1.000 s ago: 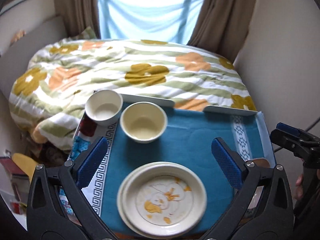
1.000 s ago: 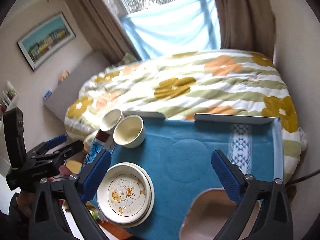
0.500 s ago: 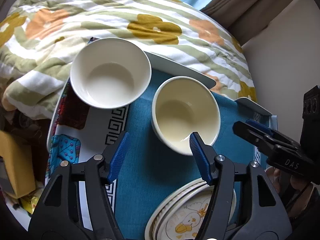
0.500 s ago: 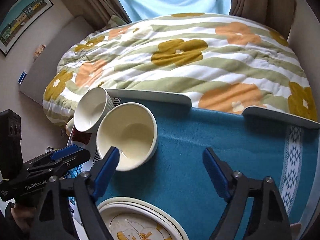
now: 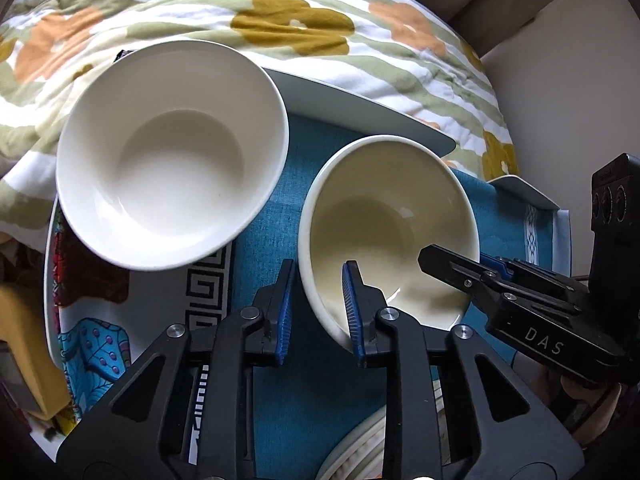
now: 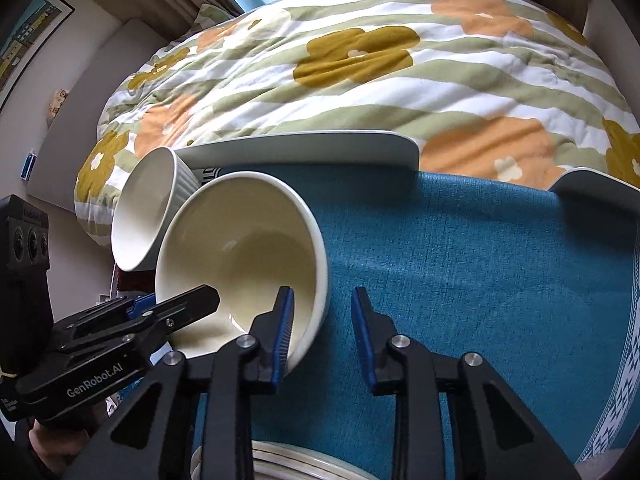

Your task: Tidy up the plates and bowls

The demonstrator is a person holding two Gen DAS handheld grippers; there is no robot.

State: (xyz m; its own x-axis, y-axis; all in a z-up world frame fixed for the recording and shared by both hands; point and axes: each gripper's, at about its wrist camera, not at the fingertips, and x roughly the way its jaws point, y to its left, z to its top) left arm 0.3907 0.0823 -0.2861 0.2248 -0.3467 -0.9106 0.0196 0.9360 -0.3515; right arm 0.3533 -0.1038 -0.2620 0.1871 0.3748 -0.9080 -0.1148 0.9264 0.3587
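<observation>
A cream bowl [image 5: 388,232] [image 6: 240,248] stands on the blue cloth [image 5: 280,380], with a white bowl [image 5: 172,152] [image 6: 144,208] touching it on its left. My left gripper [image 5: 318,312] straddles the cream bowl's near-left rim. Its jaws are closing, one pad outside against the wall and one inside. My right gripper [image 6: 323,332] straddles the opposite rim with its jaws closing. Its inner pad is in the bowl, and a strip of cloth shows between the outer pad and the wall. Each gripper appears in the other's view, the right gripper [image 5: 500,276] and the left gripper [image 6: 176,308].
A stack of plates [image 5: 360,452] [image 6: 288,460] lies close under both grippers at the near edge. The cloth covers a rimmed tray [image 5: 360,108] [image 6: 304,146] set against a bed with a flowered duvet [image 6: 360,60]. A wall [image 5: 560,80] stands at the right.
Both grippers came down and forward from above the plates to the cream bowl. Their jaws narrowed from wide open until they straddle its rim on opposite sides.
</observation>
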